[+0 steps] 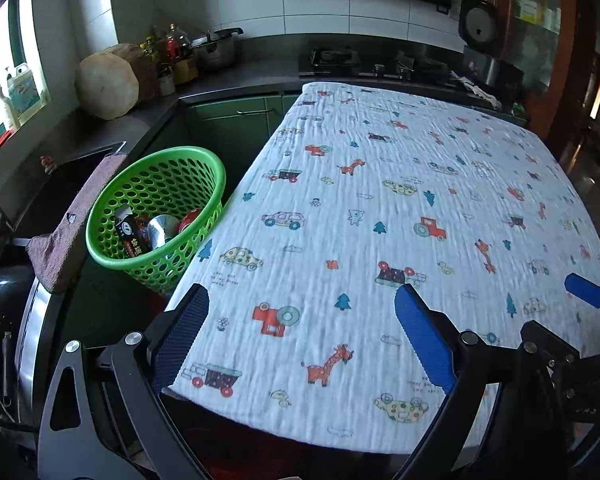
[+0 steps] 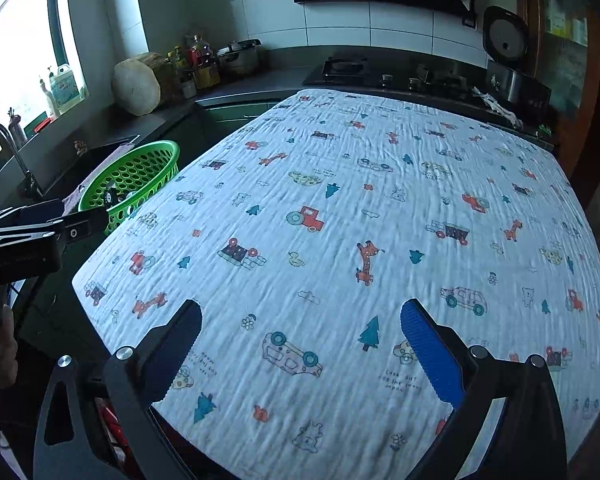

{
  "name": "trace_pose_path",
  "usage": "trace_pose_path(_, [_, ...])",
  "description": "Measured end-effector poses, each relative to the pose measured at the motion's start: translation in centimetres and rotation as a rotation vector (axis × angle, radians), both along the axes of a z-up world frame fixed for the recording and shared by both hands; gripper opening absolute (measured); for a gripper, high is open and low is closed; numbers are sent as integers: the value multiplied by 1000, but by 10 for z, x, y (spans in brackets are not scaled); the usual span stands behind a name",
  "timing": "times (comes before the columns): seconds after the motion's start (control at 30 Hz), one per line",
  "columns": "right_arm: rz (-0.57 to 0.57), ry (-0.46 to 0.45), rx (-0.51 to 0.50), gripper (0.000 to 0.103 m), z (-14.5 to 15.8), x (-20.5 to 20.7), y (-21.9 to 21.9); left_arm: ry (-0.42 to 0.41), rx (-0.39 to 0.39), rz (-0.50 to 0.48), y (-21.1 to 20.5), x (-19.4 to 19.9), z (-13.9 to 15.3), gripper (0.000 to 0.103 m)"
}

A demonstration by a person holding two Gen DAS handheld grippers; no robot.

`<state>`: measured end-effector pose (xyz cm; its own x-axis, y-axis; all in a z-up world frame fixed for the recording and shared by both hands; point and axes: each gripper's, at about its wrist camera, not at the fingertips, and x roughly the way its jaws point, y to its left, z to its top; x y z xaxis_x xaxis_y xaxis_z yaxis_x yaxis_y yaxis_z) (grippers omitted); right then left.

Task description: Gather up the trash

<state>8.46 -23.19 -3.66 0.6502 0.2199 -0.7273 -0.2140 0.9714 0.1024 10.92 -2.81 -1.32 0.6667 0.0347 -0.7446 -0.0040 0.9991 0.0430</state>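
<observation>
Round perforated green plastic basket beside crinkled printed cotton tablecloth.

Green perforated plastic basket stands upright, just beside the left edge of the cloth-covered surface, below its top level. Inside lies the trash: a black carton with white lettering, tilted against the wall; a silver can beside it; a red round item nearest the surface.
</observation>
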Motion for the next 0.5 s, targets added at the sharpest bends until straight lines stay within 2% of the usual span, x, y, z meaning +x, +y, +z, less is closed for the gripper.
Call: trace_pose_path(0.5, [-25, -59, -52, 97, 27, -47, 12, -57, -38, 34, 13, -56, 19, 93])
